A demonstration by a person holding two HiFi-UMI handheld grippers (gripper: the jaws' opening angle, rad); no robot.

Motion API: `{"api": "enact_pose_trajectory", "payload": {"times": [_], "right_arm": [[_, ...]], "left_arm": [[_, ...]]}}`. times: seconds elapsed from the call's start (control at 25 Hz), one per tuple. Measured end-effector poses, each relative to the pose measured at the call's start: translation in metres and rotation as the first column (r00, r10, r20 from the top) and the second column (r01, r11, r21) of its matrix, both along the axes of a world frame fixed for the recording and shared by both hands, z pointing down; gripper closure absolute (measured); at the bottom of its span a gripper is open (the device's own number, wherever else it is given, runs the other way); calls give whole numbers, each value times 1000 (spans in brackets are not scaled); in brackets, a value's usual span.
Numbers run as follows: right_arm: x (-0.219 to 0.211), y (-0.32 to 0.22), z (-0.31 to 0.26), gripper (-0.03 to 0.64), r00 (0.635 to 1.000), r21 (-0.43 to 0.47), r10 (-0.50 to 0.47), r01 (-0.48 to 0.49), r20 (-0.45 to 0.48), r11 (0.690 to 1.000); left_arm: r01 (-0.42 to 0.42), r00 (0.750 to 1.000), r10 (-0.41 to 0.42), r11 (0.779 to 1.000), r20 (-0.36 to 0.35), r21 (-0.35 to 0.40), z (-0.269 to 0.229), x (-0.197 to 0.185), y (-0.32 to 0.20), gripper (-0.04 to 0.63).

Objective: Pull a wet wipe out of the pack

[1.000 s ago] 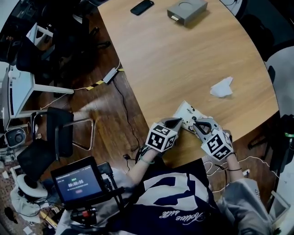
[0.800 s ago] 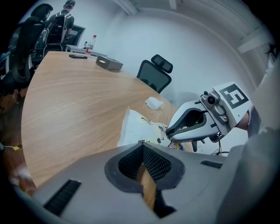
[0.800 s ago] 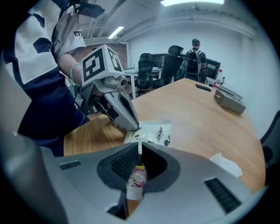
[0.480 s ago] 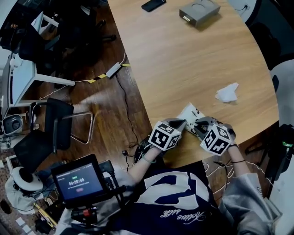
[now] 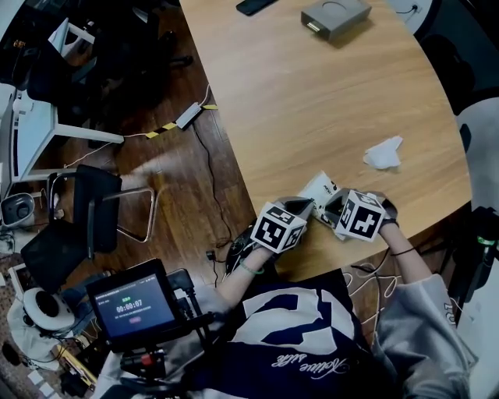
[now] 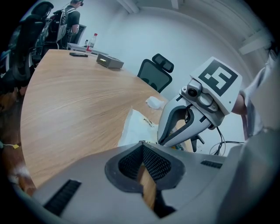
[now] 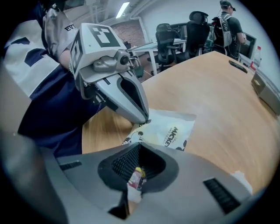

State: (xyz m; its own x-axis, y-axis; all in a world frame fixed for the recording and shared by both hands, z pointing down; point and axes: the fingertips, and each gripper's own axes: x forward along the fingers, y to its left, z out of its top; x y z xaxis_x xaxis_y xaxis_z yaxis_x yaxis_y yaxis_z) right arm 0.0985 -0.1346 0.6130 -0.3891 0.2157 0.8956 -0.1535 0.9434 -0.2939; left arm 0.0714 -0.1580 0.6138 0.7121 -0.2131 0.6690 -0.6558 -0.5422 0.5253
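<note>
The white wet wipe pack [image 5: 319, 188] [image 7: 168, 128] [image 6: 134, 126] lies flat near the table's front edge. My left gripper [image 5: 307, 207] [image 6: 141, 148] is shut, its tips pinching the pack's near corner; in the right gripper view its closed jaws come down on that corner [image 7: 145, 119]. My right gripper [image 5: 333, 209] [image 7: 139, 153] is shut on a small printed piece of the pack, seemingly its seal flap [image 7: 136, 178]. It hovers over the pack's near end, right beside the left gripper. A crumpled white wipe [image 5: 383, 153] [image 6: 154, 103] lies further right on the table.
The wooden table [image 5: 312, 101] has a curved edge running close by the pack. A grey box [image 5: 335, 17] [image 6: 109, 61] and a dark phone [image 5: 256, 6] lie at the far end. Office chairs [image 5: 105, 214] and cables are on the floor to the left.
My right gripper has swung up and left, from just behind the pack to over its near end, next to the left gripper. The left gripper has stayed on the pack's corner.
</note>
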Motion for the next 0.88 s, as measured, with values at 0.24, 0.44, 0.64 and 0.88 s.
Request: {"api": "enact_pose_trajectory", "payload": {"times": [0.24,0.44,0.64,0.88], "right_arm": [[3,1,-2,618,985,53,154,-159,78,986],[11,-14,-23,618,906,149,383,-410,182,900],[19,-28,-38,618,806,150,543,-583,238,799],[20,-33,-62,618,583,-46,714,-762,388,646]], "left_arm": [[1,1000,-2,1000,-18,-29,5,2,-3,592],[-78,996,74,994,47,81,5,2,0,592],[-101,994,95,989,62,112,4,5,-1,592],[-97,994,90,988,67,122,3,6,-2,592]]}}
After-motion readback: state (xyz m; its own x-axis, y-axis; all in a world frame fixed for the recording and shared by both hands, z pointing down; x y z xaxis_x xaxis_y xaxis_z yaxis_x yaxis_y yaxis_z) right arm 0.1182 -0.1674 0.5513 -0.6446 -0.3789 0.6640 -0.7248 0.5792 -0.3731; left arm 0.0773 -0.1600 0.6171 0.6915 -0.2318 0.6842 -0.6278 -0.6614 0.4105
